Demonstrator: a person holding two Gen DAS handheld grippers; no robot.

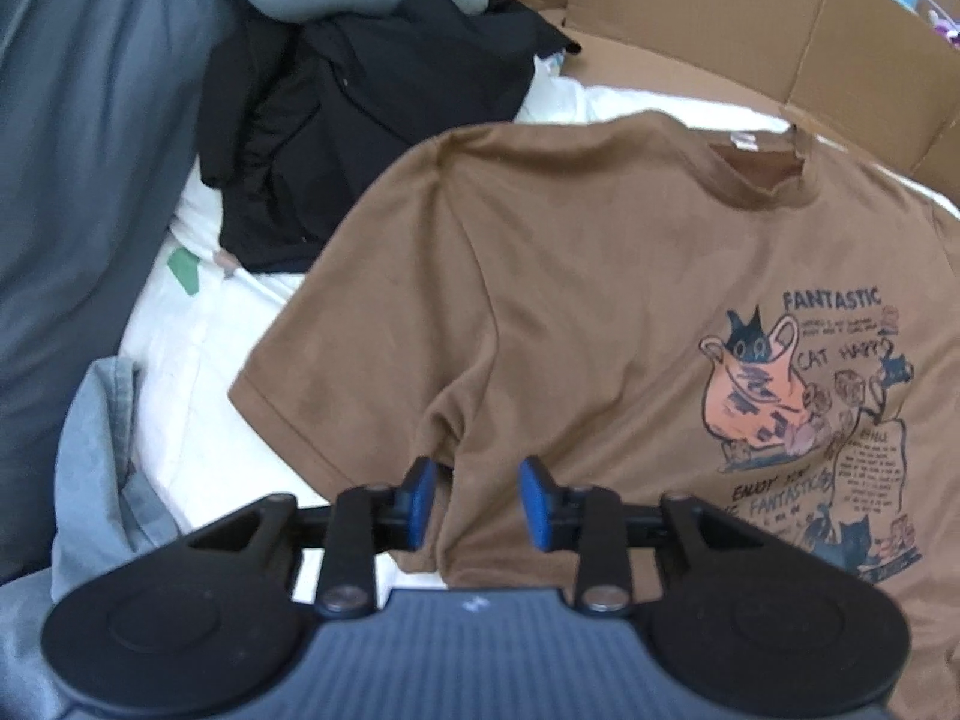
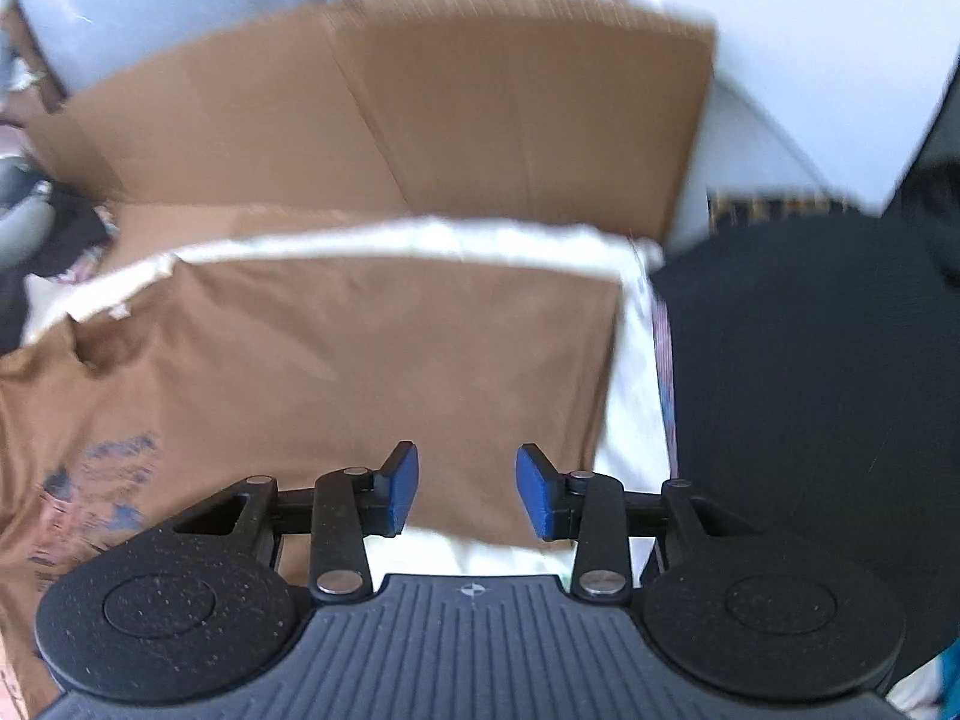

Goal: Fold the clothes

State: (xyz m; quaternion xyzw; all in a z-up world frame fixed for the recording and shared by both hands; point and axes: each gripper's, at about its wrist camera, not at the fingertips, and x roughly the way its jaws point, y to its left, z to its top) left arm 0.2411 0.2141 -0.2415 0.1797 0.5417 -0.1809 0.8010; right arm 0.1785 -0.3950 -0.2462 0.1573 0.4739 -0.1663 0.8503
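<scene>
Both the left gripper [image 1: 471, 501] and right gripper [image 2: 465, 495] have fingers spread, empty; the brown T-shirt [image 1: 600, 276] on the white sheet [image 1: 198, 384] could bunch if only one layer gets pinched.

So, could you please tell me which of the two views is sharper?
Left wrist view: fairly sharp, the brown T-shirt print is readable, edges bowed by the fisheye. Right wrist view: motion-smeared, the cardboard and shirt print blurred, only the right claw crisp.
</scene>
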